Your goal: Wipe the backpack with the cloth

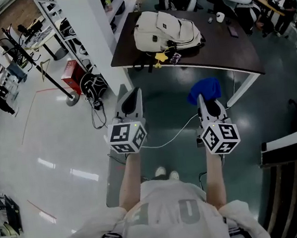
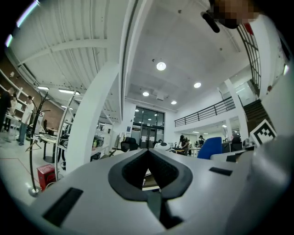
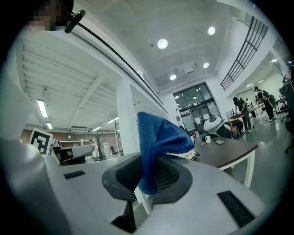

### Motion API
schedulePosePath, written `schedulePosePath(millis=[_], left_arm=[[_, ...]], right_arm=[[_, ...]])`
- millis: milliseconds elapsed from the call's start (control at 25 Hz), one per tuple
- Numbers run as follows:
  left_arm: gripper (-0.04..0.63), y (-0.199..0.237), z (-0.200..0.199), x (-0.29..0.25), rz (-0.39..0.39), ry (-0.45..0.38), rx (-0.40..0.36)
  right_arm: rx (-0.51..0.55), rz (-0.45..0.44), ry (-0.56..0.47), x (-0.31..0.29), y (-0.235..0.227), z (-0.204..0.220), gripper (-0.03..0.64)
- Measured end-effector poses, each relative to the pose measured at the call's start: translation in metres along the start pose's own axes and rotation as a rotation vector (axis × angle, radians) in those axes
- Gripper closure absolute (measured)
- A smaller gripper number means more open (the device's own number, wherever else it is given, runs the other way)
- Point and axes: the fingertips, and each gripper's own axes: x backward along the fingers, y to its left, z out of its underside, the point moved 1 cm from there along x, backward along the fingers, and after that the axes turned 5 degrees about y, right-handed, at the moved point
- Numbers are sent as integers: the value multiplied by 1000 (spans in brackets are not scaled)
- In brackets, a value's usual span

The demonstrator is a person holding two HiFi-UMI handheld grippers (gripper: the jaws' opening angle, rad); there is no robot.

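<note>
A dark brown table (image 1: pixel 221 56) on white legs stands on a glossy dark green floor (image 1: pixel 163 104). A cream backpack (image 1: pixel 167 31) lies flat on the table's left half, with a yellow piece (image 1: pixel 160 57) and a small dark card (image 1: pixel 174 59) at its near edge and a black strap (image 1: pixel 142 66) drooping over the front rim. Well apart to the right lie a white mug (image 1: pixel 220 17) and a dark phone (image 1: pixel 232 31). On the paler floor left of the table sit a red box (image 1: pixel 73 76) and a black bag (image 1: pixel 94 87), and a white cable (image 1: pixel 177 134) trails over the green part.
</note>
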Motion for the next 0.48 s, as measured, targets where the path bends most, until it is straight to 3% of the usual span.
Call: schedulePosePath(millis=[200, 480], left_arm=[[594, -17, -7, 14, 63, -21, -8], [594, -17, -9, 33, 87, -26, -27]], right_arm=[[7, -3, -33, 25, 22, 0, 572], [25, -29, -40, 33, 50, 5, 572]])
